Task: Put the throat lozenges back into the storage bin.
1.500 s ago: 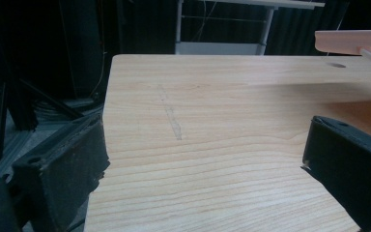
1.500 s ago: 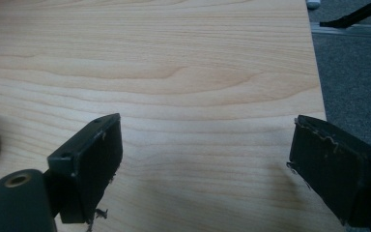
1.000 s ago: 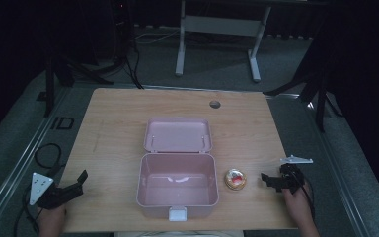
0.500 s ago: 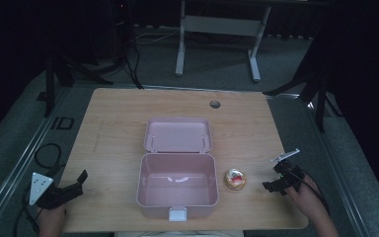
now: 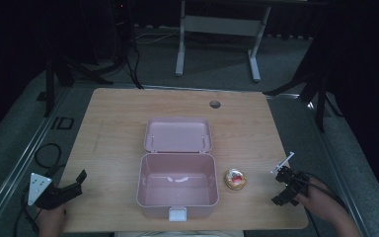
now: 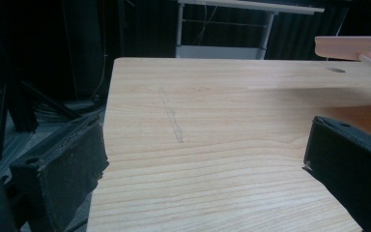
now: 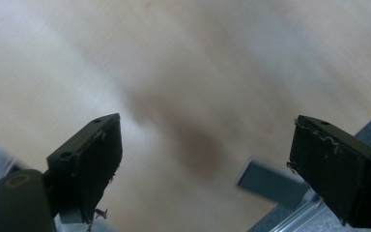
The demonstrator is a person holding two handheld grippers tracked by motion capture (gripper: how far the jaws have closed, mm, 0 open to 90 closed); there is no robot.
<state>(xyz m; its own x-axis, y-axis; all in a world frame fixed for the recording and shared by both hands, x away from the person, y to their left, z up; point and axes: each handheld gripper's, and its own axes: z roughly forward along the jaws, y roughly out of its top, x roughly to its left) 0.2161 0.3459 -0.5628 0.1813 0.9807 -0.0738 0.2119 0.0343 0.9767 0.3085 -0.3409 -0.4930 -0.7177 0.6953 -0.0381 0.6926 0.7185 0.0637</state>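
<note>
- The right hand-held gripper is hovering near the right edge of the wooden surface, with its jaws wide open and holding nothing.
- The little round red and gold thing is lying on the surface to the left of that gripper, near it but not touching.
- The pink box is sitting open just beside the round thing, with its lid lying flat behind it.
- The left hand-held gripper is waiting at the left corner, jaws open and empty, well apart from the box.
- Nothing is lying between the right gripper and the round thing.
</note>
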